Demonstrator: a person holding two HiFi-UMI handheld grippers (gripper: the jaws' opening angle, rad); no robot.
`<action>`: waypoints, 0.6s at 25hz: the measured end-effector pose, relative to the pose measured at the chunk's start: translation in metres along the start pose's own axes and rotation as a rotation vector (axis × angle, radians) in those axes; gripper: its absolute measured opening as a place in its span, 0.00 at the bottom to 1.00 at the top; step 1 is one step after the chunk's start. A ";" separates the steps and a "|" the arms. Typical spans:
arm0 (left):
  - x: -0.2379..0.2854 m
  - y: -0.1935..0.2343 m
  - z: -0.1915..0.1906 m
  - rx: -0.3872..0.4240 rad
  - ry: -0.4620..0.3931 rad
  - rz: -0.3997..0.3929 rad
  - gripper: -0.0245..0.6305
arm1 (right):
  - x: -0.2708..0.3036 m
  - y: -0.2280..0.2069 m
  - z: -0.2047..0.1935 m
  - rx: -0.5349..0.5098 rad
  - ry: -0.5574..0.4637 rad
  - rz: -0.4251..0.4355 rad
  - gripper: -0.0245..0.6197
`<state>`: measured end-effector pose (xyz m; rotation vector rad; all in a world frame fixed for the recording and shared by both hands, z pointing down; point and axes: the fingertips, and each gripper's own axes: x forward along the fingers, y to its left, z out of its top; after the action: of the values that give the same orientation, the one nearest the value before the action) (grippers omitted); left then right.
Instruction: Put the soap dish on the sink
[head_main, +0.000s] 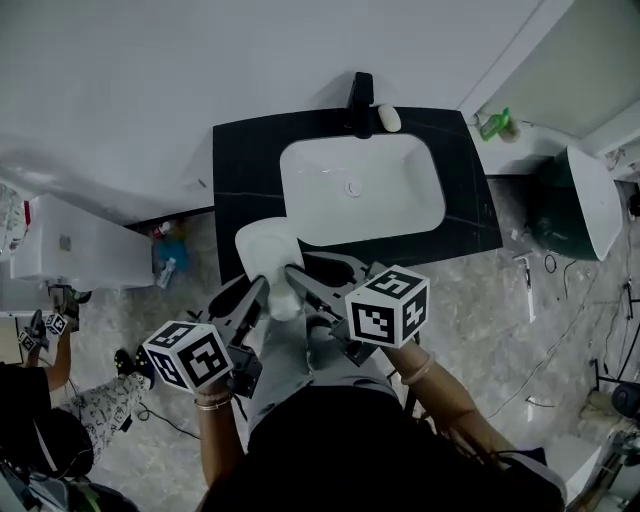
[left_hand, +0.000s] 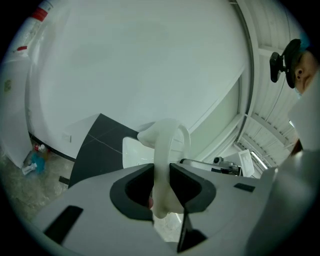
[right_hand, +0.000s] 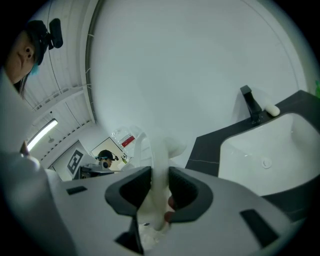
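Steadiness is what this step asks of me. My left gripper (left_hand: 161, 182) and my right gripper (right_hand: 159, 187) are both clamped on the white soap dish (head_main: 268, 250), each pinching its near rim edge-on, the two grips side by side. The dish hangs over the front left corner of the black worktop (head_main: 240, 170), just beside the front left curve of the basin (head_main: 360, 185); I cannot tell whether it touches the worktop. I judge I should hold both wrists level so the dish does not twist between the two grips. It should go down on bare worktop rather than across the basin's lip, and I should let go only once it sits flat. The tap (head_main: 362, 100) and soap bar (head_main: 389, 117) stand at the back edge, well apart from this spot. The risk is one gripper releasing first and tipping the dish.
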<state>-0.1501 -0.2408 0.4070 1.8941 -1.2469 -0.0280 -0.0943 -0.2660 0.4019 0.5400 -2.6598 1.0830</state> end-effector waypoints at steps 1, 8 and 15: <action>0.005 0.007 0.002 -0.004 0.009 0.004 0.20 | 0.007 -0.006 0.001 0.002 0.006 -0.002 0.22; 0.036 0.053 0.015 -0.036 0.056 0.047 0.20 | 0.050 -0.045 0.004 0.053 0.039 0.003 0.22; 0.065 0.104 0.007 -0.083 0.125 0.077 0.20 | 0.093 -0.082 -0.009 0.077 0.110 -0.010 0.22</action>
<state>-0.1981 -0.3098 0.4961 1.7489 -1.2140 0.0767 -0.1443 -0.3375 0.4907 0.4924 -2.5277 1.1816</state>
